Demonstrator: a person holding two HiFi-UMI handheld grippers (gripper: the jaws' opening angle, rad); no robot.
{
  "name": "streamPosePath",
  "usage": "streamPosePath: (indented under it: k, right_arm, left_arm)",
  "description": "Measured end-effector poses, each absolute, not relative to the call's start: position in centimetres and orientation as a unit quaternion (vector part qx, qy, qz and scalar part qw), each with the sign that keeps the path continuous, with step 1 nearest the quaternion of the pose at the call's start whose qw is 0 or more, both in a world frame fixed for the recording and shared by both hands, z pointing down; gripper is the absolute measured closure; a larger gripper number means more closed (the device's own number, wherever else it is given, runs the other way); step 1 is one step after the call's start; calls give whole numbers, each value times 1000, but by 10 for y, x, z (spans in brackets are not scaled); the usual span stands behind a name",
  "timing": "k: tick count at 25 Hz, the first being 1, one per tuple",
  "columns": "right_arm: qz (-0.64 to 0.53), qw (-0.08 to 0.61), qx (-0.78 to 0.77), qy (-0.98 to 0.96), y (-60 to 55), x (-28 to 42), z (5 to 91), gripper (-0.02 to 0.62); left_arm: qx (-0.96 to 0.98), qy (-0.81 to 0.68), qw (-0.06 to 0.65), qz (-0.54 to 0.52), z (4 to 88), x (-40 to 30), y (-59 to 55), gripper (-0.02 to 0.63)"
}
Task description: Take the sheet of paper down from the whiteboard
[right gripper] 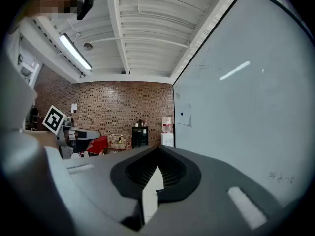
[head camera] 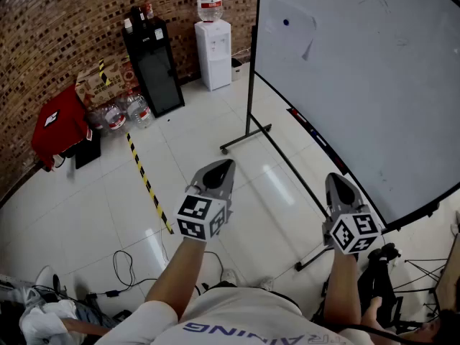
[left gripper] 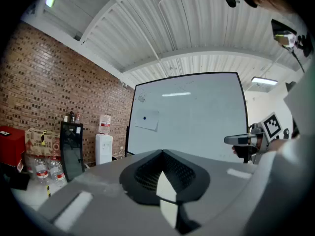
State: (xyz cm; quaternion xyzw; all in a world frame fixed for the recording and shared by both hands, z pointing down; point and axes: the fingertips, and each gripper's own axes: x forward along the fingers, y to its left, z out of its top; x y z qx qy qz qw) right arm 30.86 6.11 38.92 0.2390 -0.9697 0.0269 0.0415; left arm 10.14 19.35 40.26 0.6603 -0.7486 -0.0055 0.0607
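A white sheet of paper (head camera: pixel 290 29) hangs on the whiteboard (head camera: pixel 374 85) near its upper left, pinned by a small dark magnet (head camera: pixel 286 22). The same sheet of paper (left gripper: pixel 147 120) shows in the left gripper view, and small as the sheet of paper (right gripper: pixel 183 115) in the right gripper view. My left gripper (head camera: pixel 218 172) is held level in front of me, shut and empty, well short of the board. My right gripper (head camera: pixel 339 187) is also shut and empty, beside the board's lower edge. Neither touches the paper.
The whiteboard stands on a wheeled stand (head camera: pixel 246 136). Against the brick wall are a water dispenser (head camera: pixel 213 42), a black glass-door cabinet (head camera: pixel 154 67), water bottles (head camera: pixel 126 112), a cardboard box (head camera: pixel 100 81) and a red case (head camera: pixel 59 124). Yellow-black tape (head camera: pixel 147 185) and cables (head camera: pixel 126 268) lie on the floor.
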Motion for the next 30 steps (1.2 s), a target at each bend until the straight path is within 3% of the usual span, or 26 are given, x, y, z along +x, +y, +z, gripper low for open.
streamPosePath:
  k: [16,30]
  right_arm:
    - [22,45,238,-970,56,228,396,589]
    - [14,9,229,-973,-123,140,378,589]
  left_arm:
    - [667,-742,67,-16,414,23,182,600]
    - [666,-744,53,-3,405,-55,2,600]
